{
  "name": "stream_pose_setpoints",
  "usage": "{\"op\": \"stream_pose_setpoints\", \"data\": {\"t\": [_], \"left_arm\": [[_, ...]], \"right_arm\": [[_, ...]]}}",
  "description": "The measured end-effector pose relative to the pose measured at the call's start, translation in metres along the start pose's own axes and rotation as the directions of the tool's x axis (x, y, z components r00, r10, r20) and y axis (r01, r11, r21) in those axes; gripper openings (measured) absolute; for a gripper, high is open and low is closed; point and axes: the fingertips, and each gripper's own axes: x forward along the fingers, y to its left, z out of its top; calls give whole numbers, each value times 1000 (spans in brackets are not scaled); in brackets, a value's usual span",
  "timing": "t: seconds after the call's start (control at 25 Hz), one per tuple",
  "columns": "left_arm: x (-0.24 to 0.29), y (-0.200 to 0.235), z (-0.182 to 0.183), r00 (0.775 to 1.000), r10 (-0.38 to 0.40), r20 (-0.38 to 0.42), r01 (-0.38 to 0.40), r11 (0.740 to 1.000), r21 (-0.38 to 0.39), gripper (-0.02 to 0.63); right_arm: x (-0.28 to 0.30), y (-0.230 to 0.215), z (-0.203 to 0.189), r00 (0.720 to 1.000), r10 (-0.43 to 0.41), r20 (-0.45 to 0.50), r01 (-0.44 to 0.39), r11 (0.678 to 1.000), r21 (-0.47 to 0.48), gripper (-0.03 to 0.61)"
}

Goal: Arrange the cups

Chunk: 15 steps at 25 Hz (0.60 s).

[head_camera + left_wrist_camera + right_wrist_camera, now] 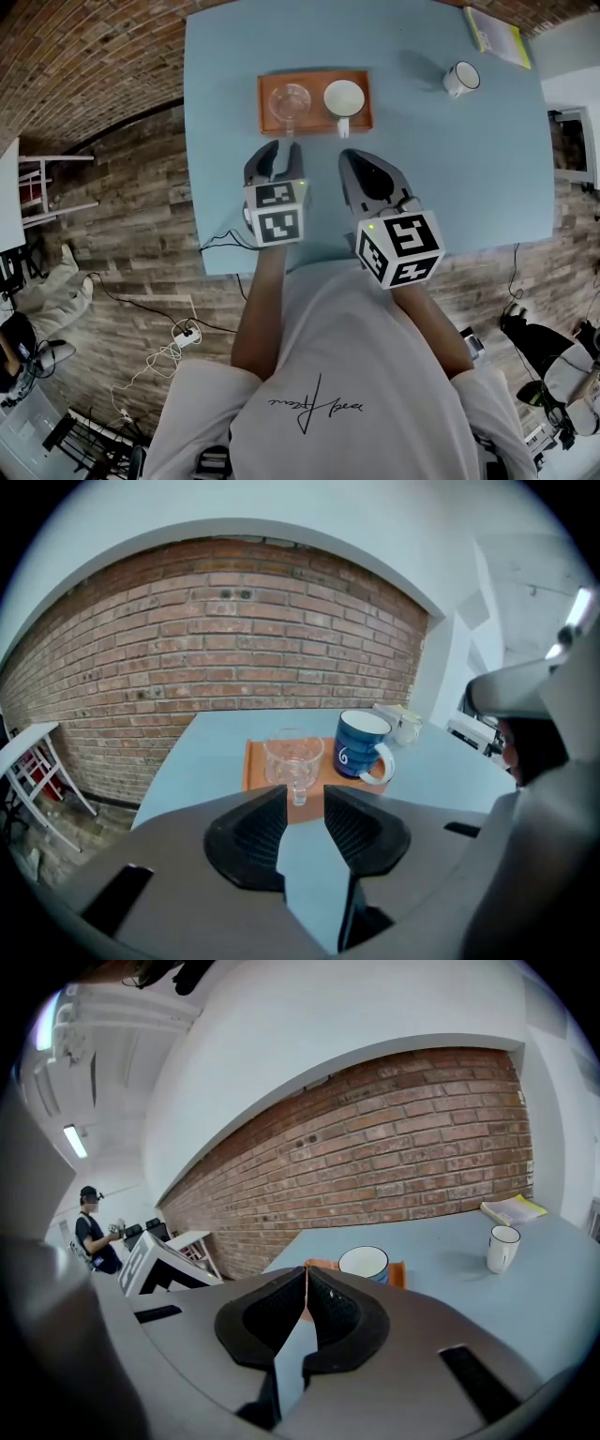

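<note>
Brick wall [234, 621] at the back, wood-plank floor [141, 206] underneath, and a pale blue tabletop [469, 169] where everything's happening. Toward the far side of the table sits a flat orange rectangular tray [265, 112] with two cups on it side by side: a clear glass cup with a handle [290, 101] on the left and a dark blue ceramic mug with a white inside [344, 98] on the right. Both handles point back toward the person, and the blue mug's handle pokes out over the tray's near edge. A small white enamel mug with a dark rim [460, 79] stands on the bare table well off to the right of the tray, and a yellow-green booklet [499, 36] lies at the far right corner. The left gripper [278, 150] hangs just short of the tray's near edge, lined up with the glass cup; its jaws are a little apart with only table showing in the gap, and the glass handle sits just past the tips, not touched. The right gripper [349, 157] is beside it, near the tray on the blue mug's side, jaws pressed together with nothing in them. Its own view also catches a person [94, 1237] standing way off in the background.
</note>
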Motion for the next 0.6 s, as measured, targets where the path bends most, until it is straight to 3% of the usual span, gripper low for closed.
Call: {"op": "stream_pose_setpoints", "data": {"t": [0.28, 0.6], "left_arm": [[-28, -10, 4, 993, -77, 84, 81, 996, -42, 70], [-63, -14, 20, 971, -155, 182, 176, 979, -105, 15]], "right_arm": [[-13, 4, -6, 1000, -18, -3, 18, 999, -38, 23], [-32, 21, 11, 999, -20, 29, 23, 994, -107, 21]]}}
